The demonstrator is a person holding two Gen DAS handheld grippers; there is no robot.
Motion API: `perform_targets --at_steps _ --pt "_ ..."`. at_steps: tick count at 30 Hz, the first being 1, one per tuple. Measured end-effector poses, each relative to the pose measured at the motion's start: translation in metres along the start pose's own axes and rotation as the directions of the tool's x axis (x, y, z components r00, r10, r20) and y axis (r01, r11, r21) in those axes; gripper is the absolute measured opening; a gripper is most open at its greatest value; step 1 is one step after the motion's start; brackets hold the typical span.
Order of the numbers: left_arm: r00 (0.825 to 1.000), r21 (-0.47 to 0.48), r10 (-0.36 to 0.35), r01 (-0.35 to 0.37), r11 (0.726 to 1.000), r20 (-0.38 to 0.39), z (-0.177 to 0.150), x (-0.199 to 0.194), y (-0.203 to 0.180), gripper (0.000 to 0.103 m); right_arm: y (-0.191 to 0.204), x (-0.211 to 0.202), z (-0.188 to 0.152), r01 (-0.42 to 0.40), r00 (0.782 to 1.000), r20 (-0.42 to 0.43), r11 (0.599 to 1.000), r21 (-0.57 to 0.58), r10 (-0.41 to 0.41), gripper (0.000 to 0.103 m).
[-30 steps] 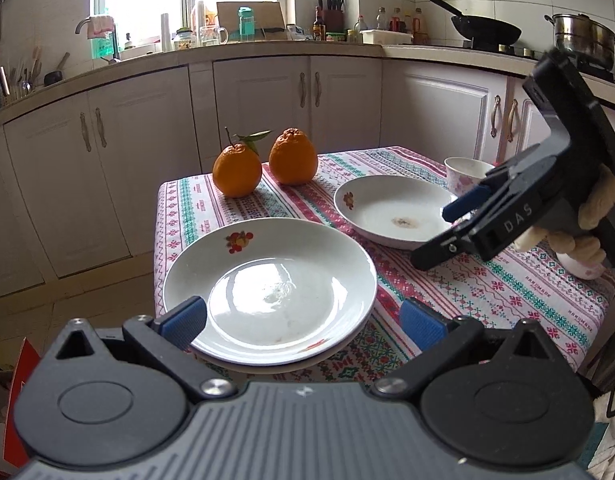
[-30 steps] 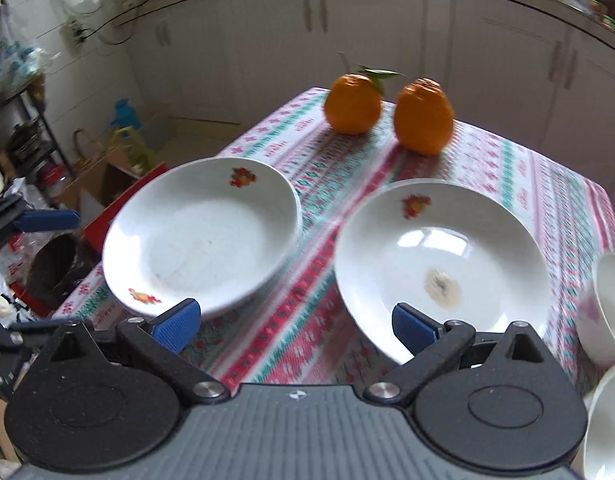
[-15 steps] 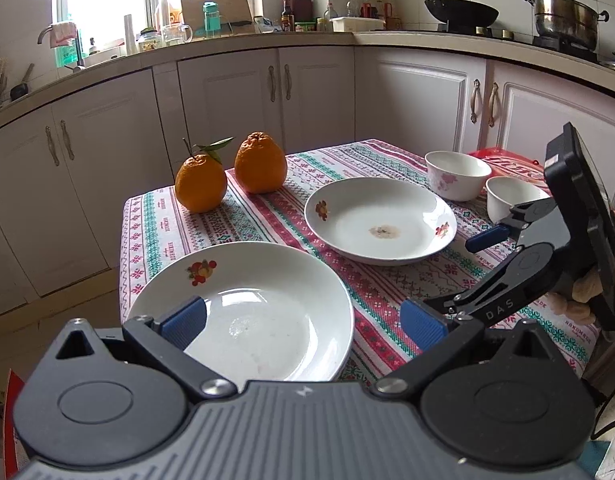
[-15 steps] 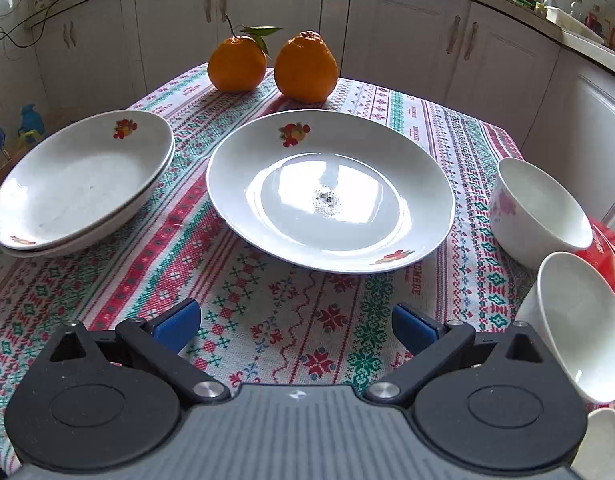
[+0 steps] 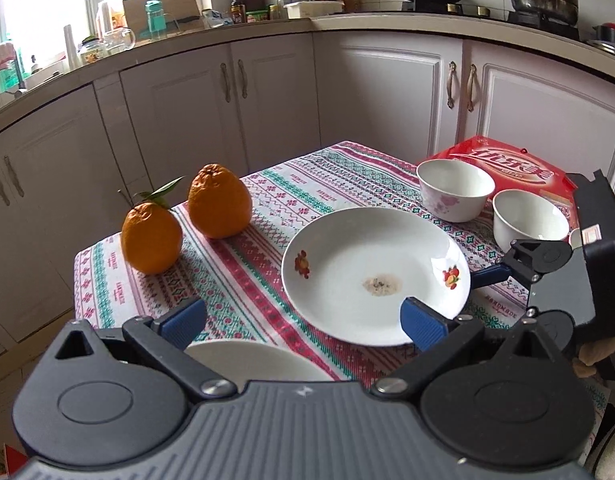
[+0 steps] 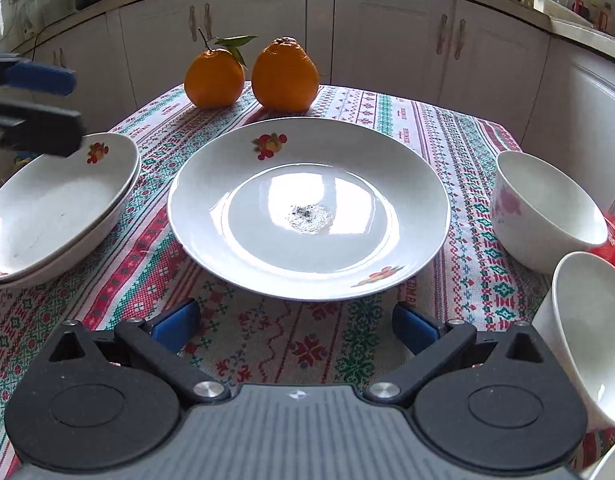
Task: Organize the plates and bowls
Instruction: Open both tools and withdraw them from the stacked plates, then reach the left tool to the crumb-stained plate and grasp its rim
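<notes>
1. The right hand-held gripper [image 6: 295,326] sits low over the patterned bench [image 6: 267,336], fingers spread wide apart and holding nothing
2. Straight ahead of it lies the single plate [image 6: 307,208], flat on the cloth, near rim just beyond the blue fingertips [image 6: 175,322] and centred between them
3. A round plate has no long axis to line up with, so the approach direction looks free; the near rim is the obvious bite point
4. The left hand-held gripper [image 5: 303,322] is also spread apart and empty, hovering over the near edge of the stacked plates [image 6: 55,208], which show as 2 nested dishes at the bench's left side
5. From the left wrist view the single plate lies ahead and to the right, its rim beside the left gripper's right fingertip [image 5: 421,326]; the right gripper comes in level at that plate's far right rim
6. Both are close, but the right one faces the plate squarely, so it looks the likelier to take it
7. 2 bowls [image 6: 547,208] stand at the right, the nearer tilted in the fisheye edge; a third white rim peeks in at the bottom corner, too cropped to call
8. 2 oranges [image 6: 285,74] sit at the far end, clear of the action
9. My read: the next step is gripping this plate and carrying it left onto the stack, with the bowls yet to be gathered
</notes>
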State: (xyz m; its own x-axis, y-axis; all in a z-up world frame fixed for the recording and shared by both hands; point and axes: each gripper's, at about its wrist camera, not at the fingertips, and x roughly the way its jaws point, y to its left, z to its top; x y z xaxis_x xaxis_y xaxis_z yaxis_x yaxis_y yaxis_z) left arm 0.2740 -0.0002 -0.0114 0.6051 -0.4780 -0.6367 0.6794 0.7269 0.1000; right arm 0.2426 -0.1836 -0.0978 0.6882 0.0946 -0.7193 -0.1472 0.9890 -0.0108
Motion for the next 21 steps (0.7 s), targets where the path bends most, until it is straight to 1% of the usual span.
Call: perform_targets --at_steps 5,9,12,14,16,18,21 --pt "0.997 0.054 -0.060 0.063 0.997 -0.054 0.026 0.038 -0.003 0.102 -0.002 0.005 0.005 0.010 1.000 0.006 1.000 0.008 -0.010 0.103" --pt "0.984 0.066 -0.113 0.123 0.990 -0.136 0.042 0.074 -0.001 0.102 -0.002 0.007 0.008 0.014 1.000 -0.002 1.000 0.008 -0.014 0.103" --pt "0.967 0.080 -0.159 0.178 0.981 -0.201 0.053 0.100 0.001 0.102 -0.001 0.007 0.009 0.019 1.000 0.000 1.000 -0.001 -0.019 0.103" --pt "0.950 0.082 -0.184 0.210 0.974 -0.251 0.059 0.118 0.003 0.102 -0.002 0.007 0.010 0.033 0.999 0.006 0.999 -0.007 -0.033 0.103" --pt "0.935 0.084 -0.194 0.228 0.970 -0.297 0.064 0.135 0.004 0.101 -0.003 0.008 0.010 0.041 0.999 0.014 0.999 -0.007 -0.041 0.103" --pt "0.918 0.078 -0.205 0.244 0.967 -0.340 0.067 0.151 0.004 0.098 -0.005 0.009 0.010 0.035 0.999 0.018 0.999 -0.007 -0.035 0.103" --pt "0.902 0.090 -0.209 0.261 0.961 -0.378 0.071 0.168 0.003 0.093 -0.009 0.010 0.010 0.024 1.000 0.019 1.000 0.007 -0.024 0.103"
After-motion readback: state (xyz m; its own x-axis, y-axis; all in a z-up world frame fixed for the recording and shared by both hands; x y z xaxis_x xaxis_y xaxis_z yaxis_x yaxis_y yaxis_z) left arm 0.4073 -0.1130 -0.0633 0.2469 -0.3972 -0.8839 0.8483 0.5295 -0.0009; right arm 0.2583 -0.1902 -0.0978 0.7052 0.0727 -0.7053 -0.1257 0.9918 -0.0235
